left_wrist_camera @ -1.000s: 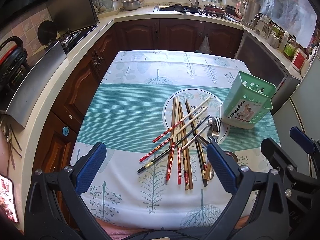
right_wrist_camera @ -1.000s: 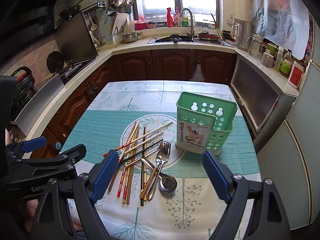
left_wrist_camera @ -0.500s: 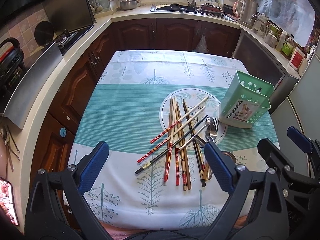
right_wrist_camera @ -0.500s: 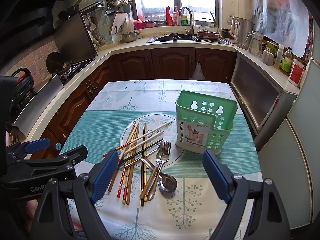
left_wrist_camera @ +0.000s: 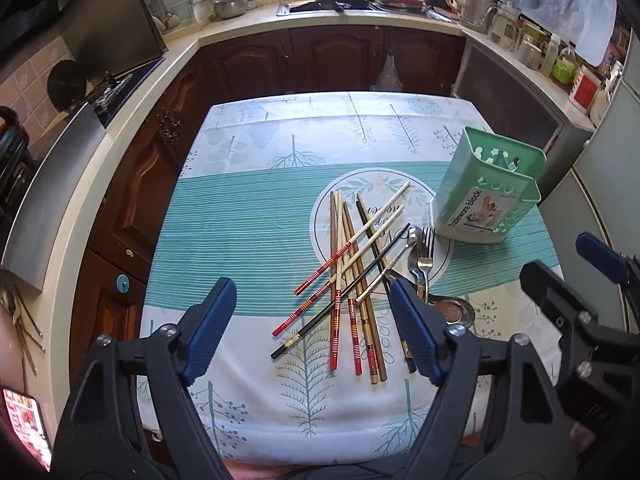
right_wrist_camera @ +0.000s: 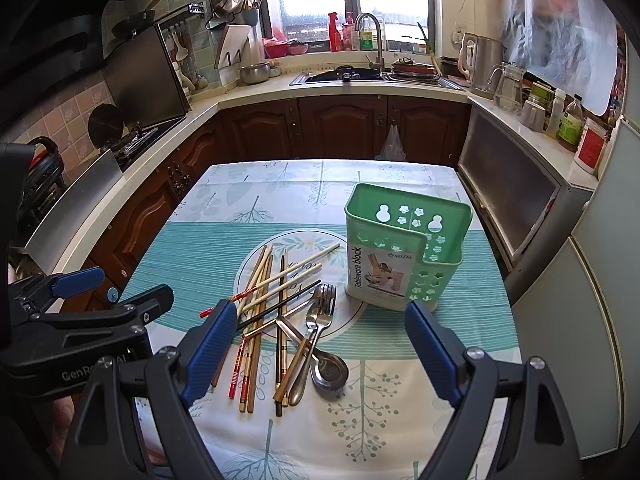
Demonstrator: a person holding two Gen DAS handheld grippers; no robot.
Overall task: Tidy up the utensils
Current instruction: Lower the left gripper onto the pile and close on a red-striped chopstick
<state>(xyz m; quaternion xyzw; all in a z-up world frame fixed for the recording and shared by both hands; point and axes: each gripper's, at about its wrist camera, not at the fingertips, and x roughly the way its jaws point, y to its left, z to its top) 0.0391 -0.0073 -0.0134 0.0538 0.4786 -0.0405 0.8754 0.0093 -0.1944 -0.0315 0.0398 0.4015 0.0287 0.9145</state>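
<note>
A loose pile of chopsticks (left_wrist_camera: 352, 272) lies on the table with a fork (left_wrist_camera: 427, 248), spoons (left_wrist_camera: 412, 240) and a small steel ladle (left_wrist_camera: 452, 312) beside it. The pile also shows in the right wrist view (right_wrist_camera: 272, 296), with the fork (right_wrist_camera: 324, 308) and ladle (right_wrist_camera: 330, 372). A green utensil holder (left_wrist_camera: 486, 196) stands upright to the right of the pile, and also shows in the right wrist view (right_wrist_camera: 404, 252). My left gripper (left_wrist_camera: 312, 332) is open and empty above the near side of the pile. My right gripper (right_wrist_camera: 320, 348) is open and empty, hovering over the spoons.
The table has a teal and white cloth (left_wrist_camera: 240, 232). Brown cabinets and a counter (left_wrist_camera: 132, 128) run along the left and back. A grey appliance (right_wrist_camera: 516, 192) and a fridge (right_wrist_camera: 600, 320) stand close to the table's right side.
The left gripper has risen a little and tilted, so the table sits lower in its view. The right gripper has barely moved. The utensils have not moved.
</note>
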